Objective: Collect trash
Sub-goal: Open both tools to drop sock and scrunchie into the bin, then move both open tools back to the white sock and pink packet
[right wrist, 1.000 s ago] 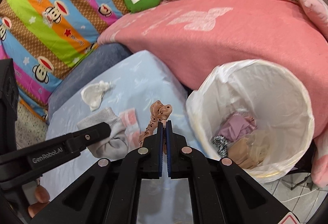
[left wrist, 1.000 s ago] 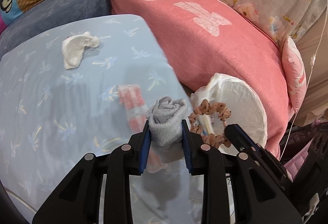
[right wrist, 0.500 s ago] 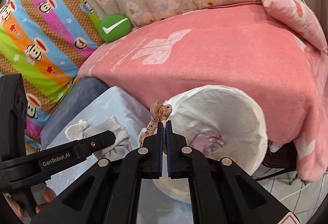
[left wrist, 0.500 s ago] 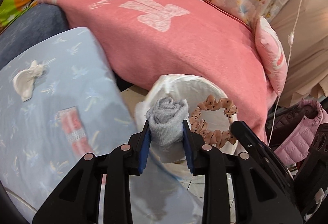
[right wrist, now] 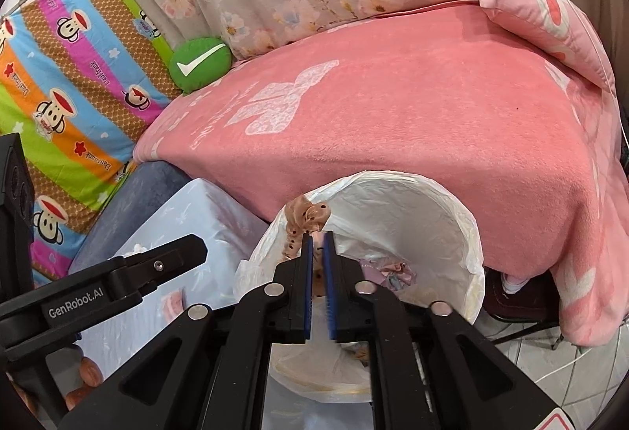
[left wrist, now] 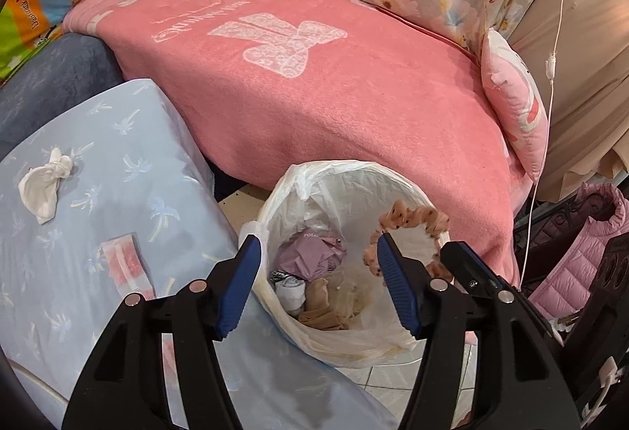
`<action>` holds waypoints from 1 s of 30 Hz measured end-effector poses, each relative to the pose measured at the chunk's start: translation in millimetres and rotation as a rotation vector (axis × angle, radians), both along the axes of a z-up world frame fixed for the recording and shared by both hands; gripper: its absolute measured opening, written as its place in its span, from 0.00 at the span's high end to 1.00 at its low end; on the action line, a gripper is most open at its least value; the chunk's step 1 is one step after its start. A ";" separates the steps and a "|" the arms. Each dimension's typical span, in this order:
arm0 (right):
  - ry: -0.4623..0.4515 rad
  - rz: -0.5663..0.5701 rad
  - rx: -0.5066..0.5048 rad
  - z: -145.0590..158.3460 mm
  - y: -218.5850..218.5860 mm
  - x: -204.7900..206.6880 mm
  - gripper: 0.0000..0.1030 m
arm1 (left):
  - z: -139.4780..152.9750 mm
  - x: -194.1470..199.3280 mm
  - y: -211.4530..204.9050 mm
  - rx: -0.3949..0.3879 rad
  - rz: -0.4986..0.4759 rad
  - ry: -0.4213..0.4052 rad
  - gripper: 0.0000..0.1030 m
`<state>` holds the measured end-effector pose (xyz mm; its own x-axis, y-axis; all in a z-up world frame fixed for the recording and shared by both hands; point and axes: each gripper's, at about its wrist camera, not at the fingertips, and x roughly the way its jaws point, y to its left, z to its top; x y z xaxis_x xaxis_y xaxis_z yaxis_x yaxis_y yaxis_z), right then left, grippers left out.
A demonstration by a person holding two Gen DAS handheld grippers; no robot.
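A bin lined with a white bag (left wrist: 354, 167) (right wrist: 432, 190) stands on the floor between a blue-sheeted mattress and a pink blanket. My left gripper (left wrist: 317, 242) hangs over it with its jaws opening wide and nothing between them. A pale grey rolled sock (left wrist: 291, 292) lies inside the bin beside purple and beige scraps. My right gripper (right wrist: 318, 236) is above the bin's near rim. Its jaws are opening by a narrow gap, and a peach spotted scrunchie (right wrist: 307, 219) (left wrist: 412, 215) still stands pinched at the tips. One left finger (right wrist: 165, 261) shows in the right wrist view.
On the blue sheet (left wrist: 98, 154) lie a white crumpled cloth (left wrist: 45, 186) and a red-and-white wrapper (left wrist: 124, 264). The pink blanket (left wrist: 334, 95) bulges behind the bin. A pink jacket (left wrist: 582, 257) and a hanging white cord (left wrist: 550, 64) are at the right.
Both grippers carried their loads right, from over the blue sheet to above the bin. The left jaws spread and the grey sock fell in. The right jaws parted slightly.
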<state>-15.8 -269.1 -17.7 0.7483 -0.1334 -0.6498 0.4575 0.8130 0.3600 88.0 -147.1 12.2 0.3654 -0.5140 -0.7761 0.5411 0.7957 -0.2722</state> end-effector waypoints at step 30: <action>0.065 0.227 -0.052 -6.8 96.5 28.4 0.74 | -23.4 11.6 90.2 0.051 0.207 0.006 0.43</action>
<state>12.5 -172.6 -24.5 0.7198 -0.0009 -0.6942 0.2817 0.9144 0.2908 99.5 -56.9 -11.1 0.4547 -0.3882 -0.8016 0.3633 0.9026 -0.2310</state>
